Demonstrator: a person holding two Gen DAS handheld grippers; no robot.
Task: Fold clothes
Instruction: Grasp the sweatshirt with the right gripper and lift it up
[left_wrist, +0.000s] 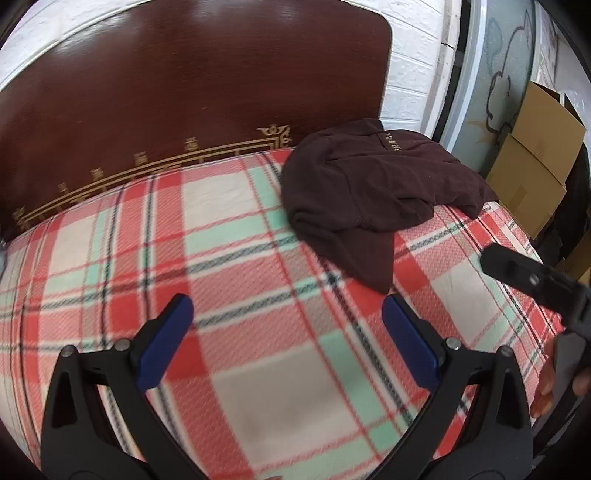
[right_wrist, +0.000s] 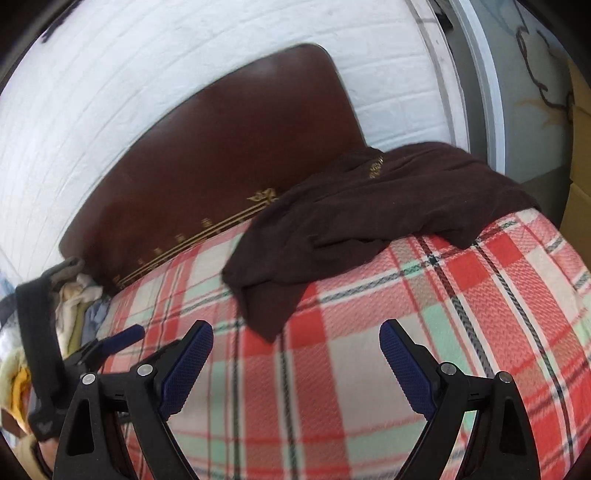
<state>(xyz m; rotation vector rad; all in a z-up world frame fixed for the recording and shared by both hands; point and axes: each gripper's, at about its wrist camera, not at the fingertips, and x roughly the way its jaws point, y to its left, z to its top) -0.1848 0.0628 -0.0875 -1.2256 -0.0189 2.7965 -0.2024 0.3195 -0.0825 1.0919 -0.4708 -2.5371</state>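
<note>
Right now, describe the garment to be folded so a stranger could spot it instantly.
Find the dark wooden headboard with gold trim; below it lies the red, white and mint plaid blanket. At its far right corner, near the cardboard boxes, lies a crumpled dark brown garment, the only plain, dark cloth on the plaid.

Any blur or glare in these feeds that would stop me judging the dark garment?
Left wrist view: dark brown garment fairly sharp, glare streaks on headboard, plaid blanket soft up close. Right wrist view: slight motion blur, garment folds readable; strong fisheye bending in both.
</note>
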